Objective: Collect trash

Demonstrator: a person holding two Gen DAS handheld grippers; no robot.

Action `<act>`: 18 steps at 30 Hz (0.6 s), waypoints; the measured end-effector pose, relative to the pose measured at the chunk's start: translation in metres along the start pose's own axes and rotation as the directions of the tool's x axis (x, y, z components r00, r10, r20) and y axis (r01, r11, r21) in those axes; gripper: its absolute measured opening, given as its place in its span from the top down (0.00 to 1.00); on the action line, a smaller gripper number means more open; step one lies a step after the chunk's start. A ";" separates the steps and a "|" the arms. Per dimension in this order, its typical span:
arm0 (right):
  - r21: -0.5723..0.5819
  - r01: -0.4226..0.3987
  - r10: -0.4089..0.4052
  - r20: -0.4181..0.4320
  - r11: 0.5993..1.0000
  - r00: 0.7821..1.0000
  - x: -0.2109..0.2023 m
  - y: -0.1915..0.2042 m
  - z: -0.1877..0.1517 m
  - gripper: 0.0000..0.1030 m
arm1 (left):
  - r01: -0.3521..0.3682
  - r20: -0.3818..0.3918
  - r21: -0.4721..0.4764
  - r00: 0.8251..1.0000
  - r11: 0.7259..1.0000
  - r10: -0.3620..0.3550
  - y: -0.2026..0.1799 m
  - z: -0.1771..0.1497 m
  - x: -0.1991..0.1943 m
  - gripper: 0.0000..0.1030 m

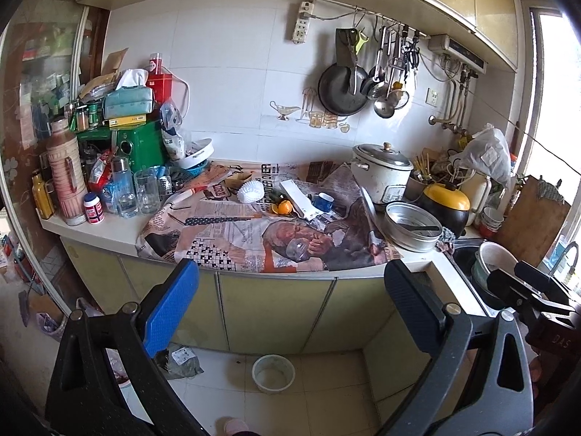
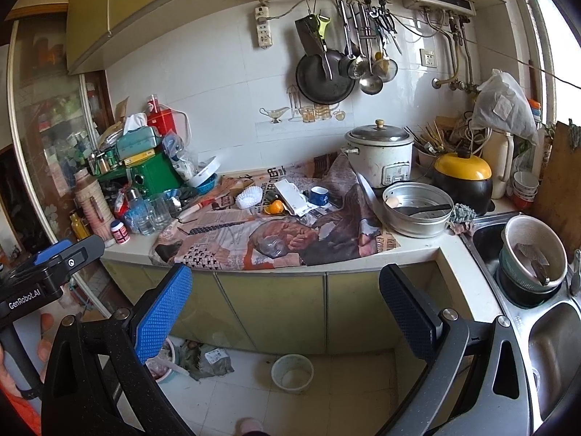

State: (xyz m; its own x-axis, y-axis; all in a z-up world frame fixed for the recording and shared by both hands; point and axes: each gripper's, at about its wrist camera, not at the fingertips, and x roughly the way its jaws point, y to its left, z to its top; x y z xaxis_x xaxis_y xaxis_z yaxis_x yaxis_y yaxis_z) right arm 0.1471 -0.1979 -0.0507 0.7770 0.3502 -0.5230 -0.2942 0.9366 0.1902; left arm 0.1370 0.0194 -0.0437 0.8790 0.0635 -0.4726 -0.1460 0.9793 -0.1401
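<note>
Newspaper (image 1: 254,236) covers the kitchen counter. On it lie a white paper cupcake liner (image 1: 250,192), an orange peel (image 1: 282,207), a flattened white carton (image 1: 300,200) and a clear crushed plastic bottle (image 1: 299,249). They also show in the right wrist view: liner (image 2: 248,196), peel (image 2: 274,207), carton (image 2: 292,196), bottle (image 2: 272,245). My left gripper (image 1: 290,312) is open and empty, held back from the counter front. My right gripper (image 2: 287,309) is open and empty, beside it. A small white bin (image 1: 273,372) stands on the floor below (image 2: 292,372).
A blue mug (image 1: 323,201), a rice cooker (image 1: 381,178) and a metal steamer pan (image 1: 412,225) stand on the right. Bottles, glasses and boxes (image 1: 120,152) crowd the left. A sink with bowls (image 2: 530,261) lies far right. Crumpled bags (image 2: 210,359) lie on the floor.
</note>
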 end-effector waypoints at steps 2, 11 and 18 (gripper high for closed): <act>0.000 0.022 -0.022 -0.011 1.000 1.000 0.017 0.000 0.003 0.01 | -0.007 -0.021 0.005 1.000 1.000 0.007 0.008 0.006 0.028 0.00; 0.048 0.076 -0.069 -0.119 0.996 0.990 0.121 0.013 0.025 0.01 | -0.036 -0.112 0.021 0.993 0.999 0.038 0.067 0.048 0.157 0.02; 0.111 0.124 -0.097 -0.222 0.986 0.970 0.214 0.032 0.034 0.01 | -0.002 -0.223 0.028 0.975 1.000 0.008 0.115 0.073 0.246 0.02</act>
State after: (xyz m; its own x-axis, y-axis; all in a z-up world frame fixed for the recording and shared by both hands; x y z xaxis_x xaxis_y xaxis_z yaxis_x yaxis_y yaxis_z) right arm 0.3231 -0.0926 -0.1282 0.6590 0.2472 -0.7103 -0.1314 0.9677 0.2149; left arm 0.3698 0.1613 -0.1123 0.7542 0.0271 -0.6560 -0.1349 0.9842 -0.1144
